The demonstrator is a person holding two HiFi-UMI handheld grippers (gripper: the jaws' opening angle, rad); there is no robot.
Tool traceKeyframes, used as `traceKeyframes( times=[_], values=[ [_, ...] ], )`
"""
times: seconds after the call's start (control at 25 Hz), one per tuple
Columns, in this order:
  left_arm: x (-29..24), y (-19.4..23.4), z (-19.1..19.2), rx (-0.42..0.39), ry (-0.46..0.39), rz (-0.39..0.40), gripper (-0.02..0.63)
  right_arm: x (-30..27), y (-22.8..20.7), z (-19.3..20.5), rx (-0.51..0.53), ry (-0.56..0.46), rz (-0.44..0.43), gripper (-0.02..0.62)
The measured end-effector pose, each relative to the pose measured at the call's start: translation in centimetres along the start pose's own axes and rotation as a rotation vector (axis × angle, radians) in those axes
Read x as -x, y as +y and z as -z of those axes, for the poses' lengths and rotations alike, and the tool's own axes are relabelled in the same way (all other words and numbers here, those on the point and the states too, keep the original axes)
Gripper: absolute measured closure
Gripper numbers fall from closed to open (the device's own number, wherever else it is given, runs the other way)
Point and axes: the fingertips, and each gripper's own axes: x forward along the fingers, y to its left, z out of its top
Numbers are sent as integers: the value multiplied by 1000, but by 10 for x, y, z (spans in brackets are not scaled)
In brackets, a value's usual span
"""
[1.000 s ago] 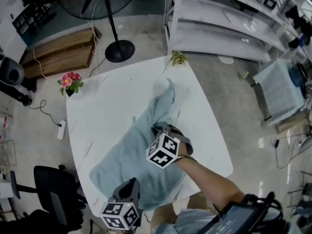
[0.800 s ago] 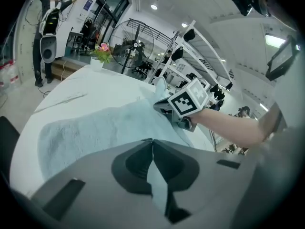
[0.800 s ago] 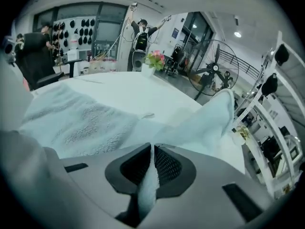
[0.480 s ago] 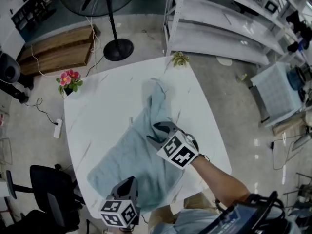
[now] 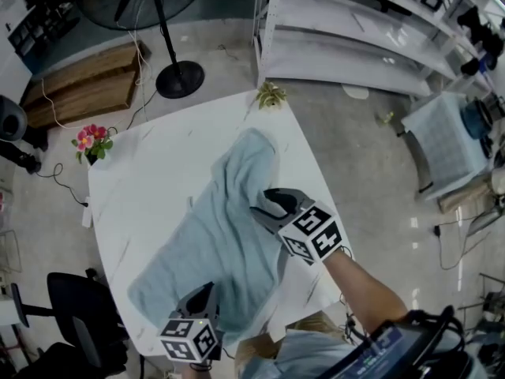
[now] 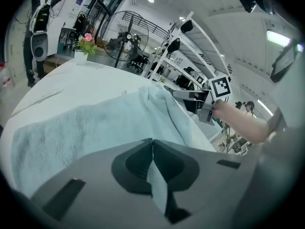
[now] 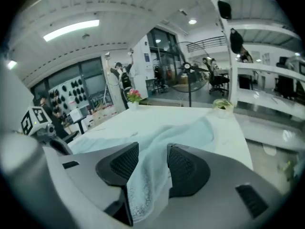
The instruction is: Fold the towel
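1. Broadly, the white table (image 5: 150, 180) fills the middle of the head view, bare along its left side and upper right corner.
2. Across it the towel (image 5: 225, 235) lies diagonally, from lower left to upper centre.
3. Only the right gripper view shows the right gripper (image 7: 152, 151) spread, jaws just opening, with a towel fold loose between them.
4. Only the left gripper view shows the left gripper (image 6: 152, 144) pinching a towel corner.

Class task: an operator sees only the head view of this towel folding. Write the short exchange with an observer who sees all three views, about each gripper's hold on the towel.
Operator: Has the left gripper got the towel?
Observer: Yes, the left gripper view shows its jaws shut on a pinched towel fold.
Operator: And the right gripper?
Observer: Its jaws stand apart, having just been opening; towel hangs between them, unclamped.
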Motion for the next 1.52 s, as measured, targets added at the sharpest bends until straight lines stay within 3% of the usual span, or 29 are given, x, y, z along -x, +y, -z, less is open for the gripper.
traceKeyframes(
  times=[0.12,0.24,0.36,0.4,0.44,0.48,0.6,0.8,0.92,1.12,1.28,1.52],
  values=[
    [-6,-7,0,-2,16,-17,597,-2,-39,8,-258,-37,18,356],
    [-5,-12,0,3,20,-35,597,-13,-63,6,-530,-93,-47,301],
    [-2,-10,0,14,12,-50,597,-37,-71,-1,-651,-107,-84,299],
    [0,-9,0,18,9,-53,597,-44,-71,-2,-646,-91,-78,350],
    [2,-7,0,23,5,-55,597,-50,-70,-5,-616,-72,-61,464],
    [4,-5,0,29,0,-57,597,-55,-65,-9,-562,-53,-41,539],
    [13,4,0,50,-21,-63,597,-61,-34,-31,-272,-1,12,551],
    [25,21,3,83,-46,-79,597,-92,59,-40,414,141,45,550],
    [29,27,4,96,-55,-85,597,-119,97,-9,620,254,-7,549],
    [33,34,6,108,-64,-91,597,-133,114,24,725,312,-57,525],
    [32,39,9,116,-60,-94,597,-114,136,7,641,253,-206,416],
    [26,32,-1,101,-64,-82,597,-59,152,-36,516,92,-399,410]
  ],
)
